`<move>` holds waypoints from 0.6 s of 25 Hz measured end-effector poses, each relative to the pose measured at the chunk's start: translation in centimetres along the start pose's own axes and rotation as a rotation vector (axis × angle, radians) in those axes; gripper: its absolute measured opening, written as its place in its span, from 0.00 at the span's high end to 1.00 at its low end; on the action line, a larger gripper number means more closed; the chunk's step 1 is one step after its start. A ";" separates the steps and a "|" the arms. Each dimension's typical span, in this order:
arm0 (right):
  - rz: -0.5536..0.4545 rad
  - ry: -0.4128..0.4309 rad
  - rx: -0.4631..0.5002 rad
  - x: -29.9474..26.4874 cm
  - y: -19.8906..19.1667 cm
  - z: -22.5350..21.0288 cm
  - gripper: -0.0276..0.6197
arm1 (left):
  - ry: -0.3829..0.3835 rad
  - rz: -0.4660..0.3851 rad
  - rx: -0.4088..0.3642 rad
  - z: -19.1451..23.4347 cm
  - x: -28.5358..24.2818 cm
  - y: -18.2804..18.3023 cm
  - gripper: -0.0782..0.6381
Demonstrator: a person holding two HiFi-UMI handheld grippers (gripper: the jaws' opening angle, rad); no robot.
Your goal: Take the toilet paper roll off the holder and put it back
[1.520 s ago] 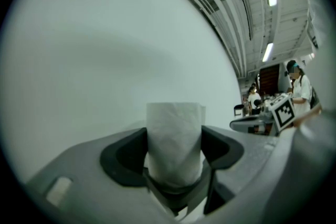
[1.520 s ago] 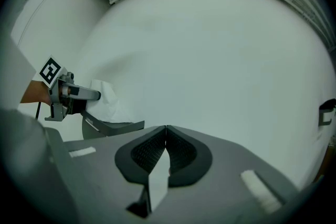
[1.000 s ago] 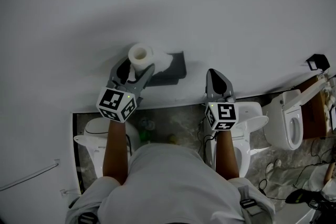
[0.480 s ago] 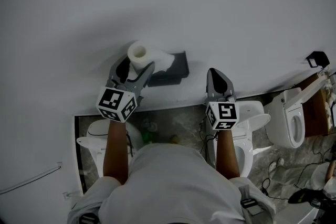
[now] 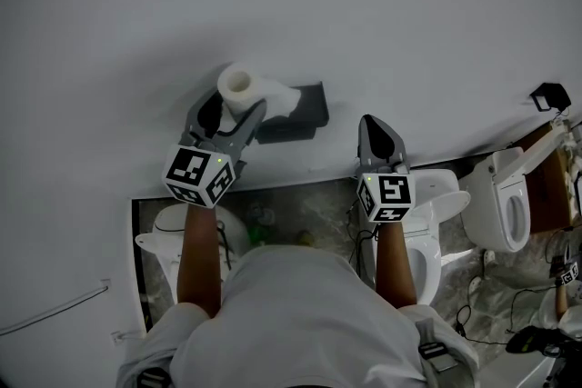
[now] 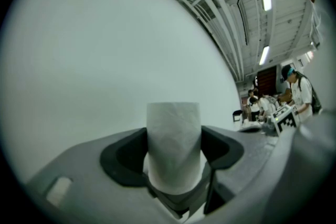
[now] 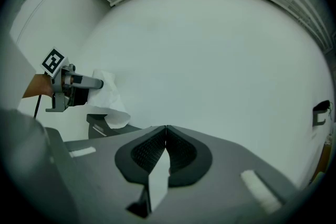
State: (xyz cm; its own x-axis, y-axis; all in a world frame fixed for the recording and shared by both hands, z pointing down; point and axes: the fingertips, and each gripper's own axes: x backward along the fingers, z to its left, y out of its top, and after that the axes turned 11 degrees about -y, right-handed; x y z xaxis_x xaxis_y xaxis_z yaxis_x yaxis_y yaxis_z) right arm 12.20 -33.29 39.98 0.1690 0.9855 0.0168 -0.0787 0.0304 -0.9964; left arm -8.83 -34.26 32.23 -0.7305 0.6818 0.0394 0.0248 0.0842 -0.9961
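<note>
My left gripper (image 5: 232,111) is shut on the white toilet paper roll (image 5: 238,86), held against the white wall just left of the dark grey holder (image 5: 297,117). A loose sheet hangs from the roll over the holder's left end. In the left gripper view the roll (image 6: 173,141) stands upright, pressed between the two dark pads. My right gripper (image 5: 375,134) hovers to the right of the holder with its jaws together and nothing in them (image 7: 165,136). From the right gripper view, the roll (image 7: 108,96) and holder (image 7: 98,125) sit at the left.
Several white toilets stand along the floor below: one (image 5: 168,239) under the left arm, one (image 5: 432,212) under the right arm, another (image 5: 503,206) further right. A small black fixture (image 5: 548,96) is on the wall at the right. People (image 6: 294,92) stand in the far background.
The left gripper has carried the roll slightly up and to the left, away from the holder. The right gripper has stayed where it was.
</note>
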 end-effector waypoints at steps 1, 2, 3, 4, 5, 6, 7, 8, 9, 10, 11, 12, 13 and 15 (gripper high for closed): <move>-0.002 -0.001 0.000 0.1 0.1 0.0 0.96 | -0.002 -0.002 -0.004 -0.1 0.1 0.2 0.47; -0.003 -0.002 -0.001 0.3 0.2 0.0 0.96 | -0.004 -0.004 -0.008 -0.2 0.1 0.5 0.47; -0.005 -0.003 -0.001 0.4 0.3 0.0 0.96 | -0.006 -0.006 -0.012 -0.3 0.1 0.8 0.47; -0.006 -0.003 -0.001 0.6 0.4 -0.1 0.96 | -0.008 -0.008 -0.016 -0.5 0.1 1.1 0.47; -0.007 -0.004 0.000 0.8 0.5 -0.1 0.96 | -0.010 -0.010 -0.021 -0.7 0.1 1.5 0.47; -0.008 -0.004 0.000 1.0 0.5 -0.2 0.96 | -0.011 -0.012 -0.025 -0.8 0.1 1.8 0.47; -0.009 -0.004 0.000 1.1 0.6 -0.2 0.96 | -0.012 -0.015 -0.029 -0.8 0.0 2.1 0.47; -0.010 -0.004 -0.001 1.2 0.7 -0.3 0.96 | -0.012 -0.018 -0.033 -0.8 0.0 2.5 0.47; -0.011 -0.005 0.000 1.3 0.8 -0.3 0.96 | -0.012 -0.021 -0.039 -0.9 -0.1 2.8 0.47; -0.011 -0.007 -0.001 1.3 0.8 -0.4 0.96 | -0.014 -0.025 -0.045 -0.9 -0.1 3.2 0.47; -0.011 -0.009 -0.001 1.4 0.7 -0.5 0.96 | -0.016 -0.028 -0.051 -0.9 -0.2 3.6 0.47; -0.011 -0.011 -0.002 1.6 0.7 -0.6 0.96 | -0.018 -0.031 -0.054 -1.0 -0.2 3.9 0.47; -0.011 -0.011 -0.003 1.6 0.7 -0.6 0.96 | -0.021 -0.033 -0.056 -1.0 -0.3 4.2 0.47; -0.012 -0.009 -0.004 1.7 0.7 -0.6 0.96 | -0.023 -0.030 -0.063 -0.9 -0.4 4.8 0.47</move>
State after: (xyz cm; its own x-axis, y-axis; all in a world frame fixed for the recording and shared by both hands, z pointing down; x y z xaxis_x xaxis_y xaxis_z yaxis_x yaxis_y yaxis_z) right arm 13.04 -31.71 39.30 0.1609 0.9865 0.0295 -0.0726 0.0417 -0.9965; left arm -7.76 -33.46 27.53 -0.7470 0.6615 0.0666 0.0448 0.1501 -0.9877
